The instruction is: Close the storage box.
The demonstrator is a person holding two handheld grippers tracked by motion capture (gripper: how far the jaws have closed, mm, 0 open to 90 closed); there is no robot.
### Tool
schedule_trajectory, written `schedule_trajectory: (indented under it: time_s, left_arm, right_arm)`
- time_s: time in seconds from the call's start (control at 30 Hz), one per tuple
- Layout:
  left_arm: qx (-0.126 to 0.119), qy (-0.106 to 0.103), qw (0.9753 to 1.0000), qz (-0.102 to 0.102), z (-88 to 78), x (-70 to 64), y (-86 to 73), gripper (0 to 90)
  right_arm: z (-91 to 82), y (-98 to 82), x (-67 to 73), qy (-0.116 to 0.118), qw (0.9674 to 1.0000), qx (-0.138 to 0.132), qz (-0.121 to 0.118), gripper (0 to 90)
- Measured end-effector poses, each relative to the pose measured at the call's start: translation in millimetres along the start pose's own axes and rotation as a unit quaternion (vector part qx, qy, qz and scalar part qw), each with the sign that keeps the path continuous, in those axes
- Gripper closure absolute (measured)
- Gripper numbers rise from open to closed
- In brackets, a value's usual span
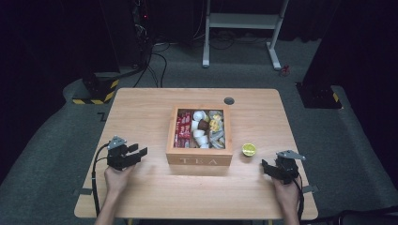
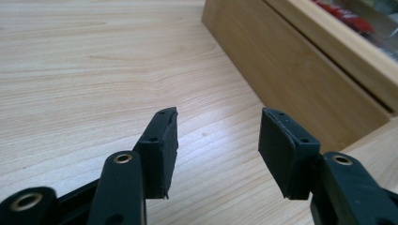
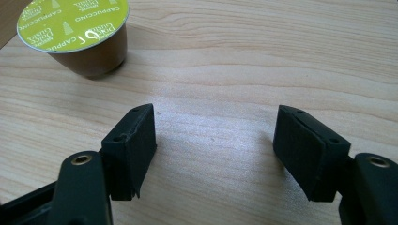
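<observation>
Jaws spread wide and empty, the right gripper (image 3: 215, 150) sits nearer the green-lidded brown coffee capsule (image 3: 77, 35) beside the wooden tea box (image 1: 199, 154), capsule ahead-left.

A lab or recording studio is suggested: a lone wooden bench (image 1: 141, 108) is set on grey carpet (image 1: 56, 140), surrounded by dark walls, with cables (image 1: 155, 65) trailed across the floor, hazard-striped stand bases (image 1: 96, 91) and a white metal frame (image 1: 244, 28) behind.
</observation>
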State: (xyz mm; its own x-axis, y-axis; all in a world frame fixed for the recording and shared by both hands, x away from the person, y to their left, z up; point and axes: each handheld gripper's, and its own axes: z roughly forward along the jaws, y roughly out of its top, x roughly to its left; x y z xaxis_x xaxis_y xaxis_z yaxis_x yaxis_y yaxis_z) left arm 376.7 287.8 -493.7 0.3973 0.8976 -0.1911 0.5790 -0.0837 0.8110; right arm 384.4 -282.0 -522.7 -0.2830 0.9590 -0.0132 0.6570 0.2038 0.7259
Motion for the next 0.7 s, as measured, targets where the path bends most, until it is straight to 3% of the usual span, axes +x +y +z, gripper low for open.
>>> schedule_trajectory:
  time_s: [0.37, 0.7]
  left_arm:
    - [0.012, 0.031, 0.9995, 0.000, 8.5, 5.4, -8.5, 47.5]
    - [0.031, 0.054, 0.9979, 0.017, 18.6, 5.4, -15.4, 46.2]
  right_arm:
    - [0.0, 0.0, 0.0, -0.001, 1.0000, 0.000, 0.000, 30.1]
    - [0.0, 0.0, 0.1, -0.001, 1.0000, 0.000, 0.001, 30.1]
